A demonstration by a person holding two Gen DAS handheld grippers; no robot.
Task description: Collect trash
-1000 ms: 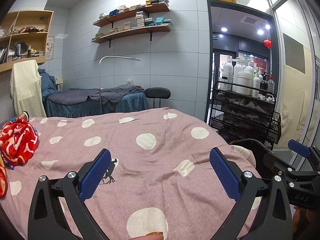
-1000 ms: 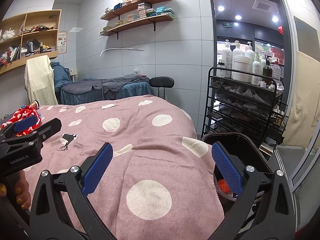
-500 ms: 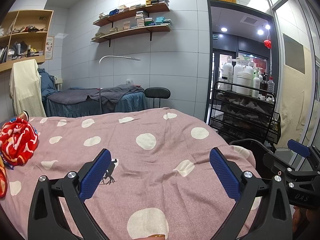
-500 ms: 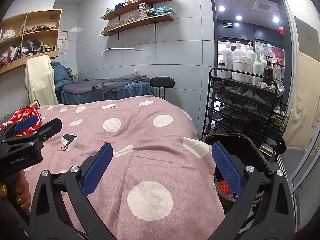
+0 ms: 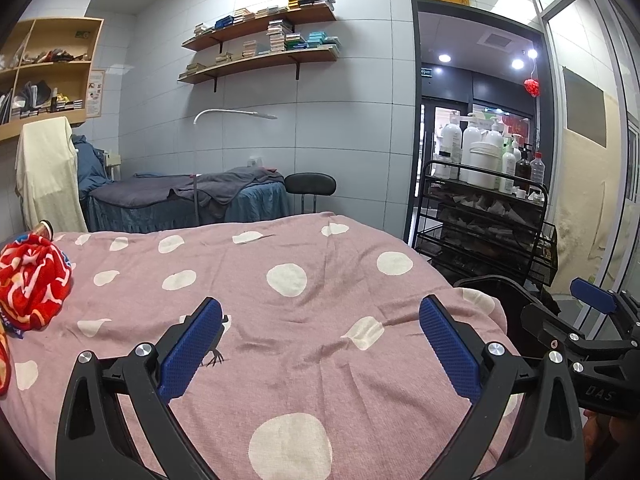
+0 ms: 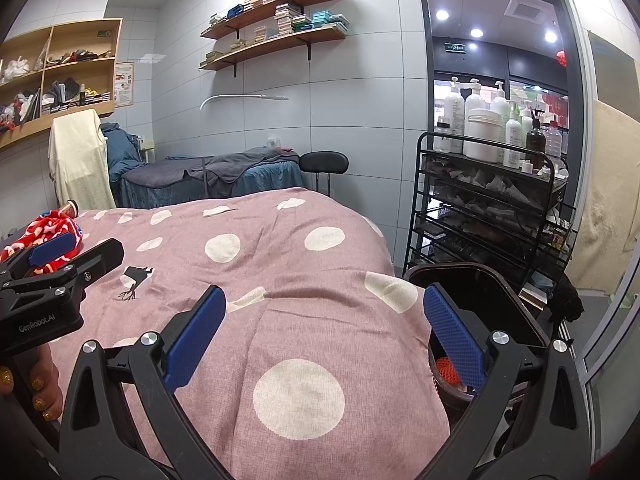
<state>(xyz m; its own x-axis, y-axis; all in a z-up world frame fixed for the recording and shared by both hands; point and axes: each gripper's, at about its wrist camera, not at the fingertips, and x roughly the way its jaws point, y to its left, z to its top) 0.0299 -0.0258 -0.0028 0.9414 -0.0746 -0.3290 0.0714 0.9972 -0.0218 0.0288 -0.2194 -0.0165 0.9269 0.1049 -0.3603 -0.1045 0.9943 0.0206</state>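
My left gripper (image 5: 320,328) is open and empty above a pink polka-dot bed cover (image 5: 304,264). My right gripper (image 6: 320,328) is open and empty over the bed's right side, its right finger above a black trash bin (image 6: 480,280) that stands beside the bed. Something orange-red (image 6: 446,366) lies inside the bin. The bin's rim also shows in the left wrist view (image 5: 486,282). A red patterned cloth bundle (image 5: 30,280) lies at the bed's left edge; it also shows in the right wrist view (image 6: 54,228). I see no loose trash on the cover.
A black wire trolley (image 6: 492,200) with white bottles (image 6: 482,132) stands right of the bed, behind the bin. A second bed with grey blankets (image 5: 188,192) and a black stool (image 5: 310,184) stand by the far wall. A glass door (image 6: 616,240) is at the right.
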